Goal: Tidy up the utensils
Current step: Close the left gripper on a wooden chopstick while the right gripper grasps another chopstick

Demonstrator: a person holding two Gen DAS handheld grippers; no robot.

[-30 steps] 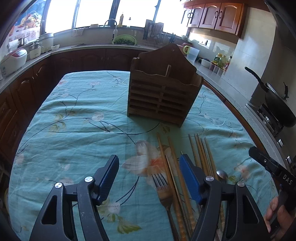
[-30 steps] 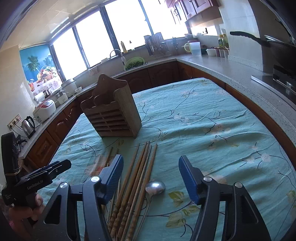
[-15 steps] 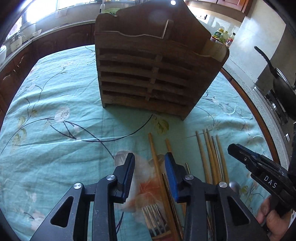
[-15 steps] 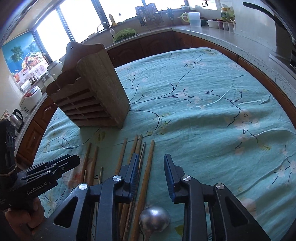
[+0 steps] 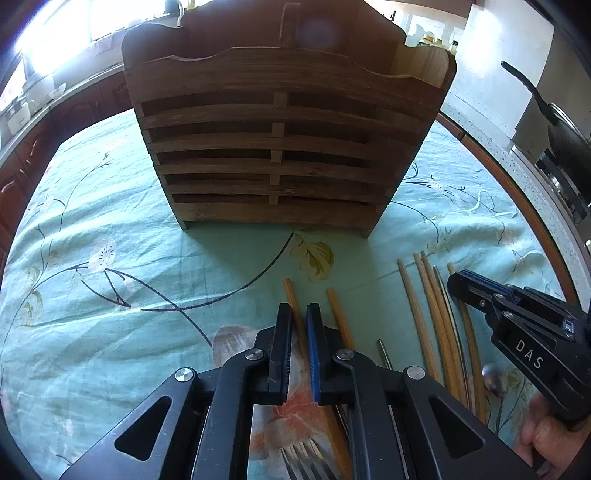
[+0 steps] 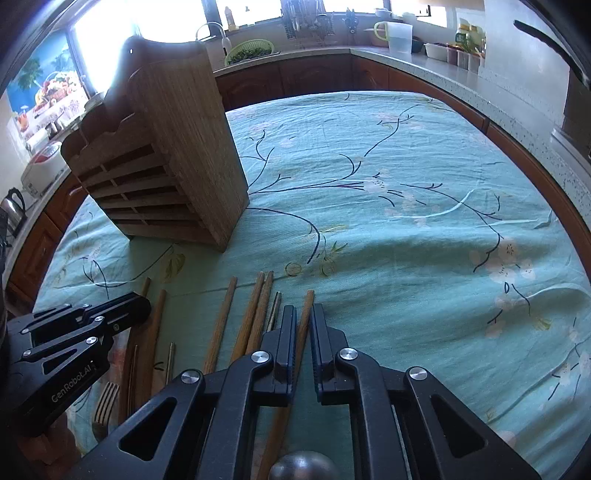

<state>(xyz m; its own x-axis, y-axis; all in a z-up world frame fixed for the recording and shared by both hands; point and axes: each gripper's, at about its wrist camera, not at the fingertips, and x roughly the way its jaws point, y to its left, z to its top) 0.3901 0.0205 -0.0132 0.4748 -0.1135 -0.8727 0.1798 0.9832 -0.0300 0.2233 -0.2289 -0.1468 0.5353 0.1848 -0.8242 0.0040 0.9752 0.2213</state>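
Sunlight is pouring into a home kitchen: wooden cabinets (image 6: pixel 317 74) are curving under a countertop carrying a faucet (image 6: pixel 208 29), kettle (image 6: pixel 13 206) and rice cooker (image 6: pixel 42 168).

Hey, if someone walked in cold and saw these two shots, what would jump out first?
Probably the tall slatted wooden holder standing on the teal floral tablecloth. Next, the chopsticks fanned out before it, with the left gripper shut on one chopstick and the right gripper on another chopstick.
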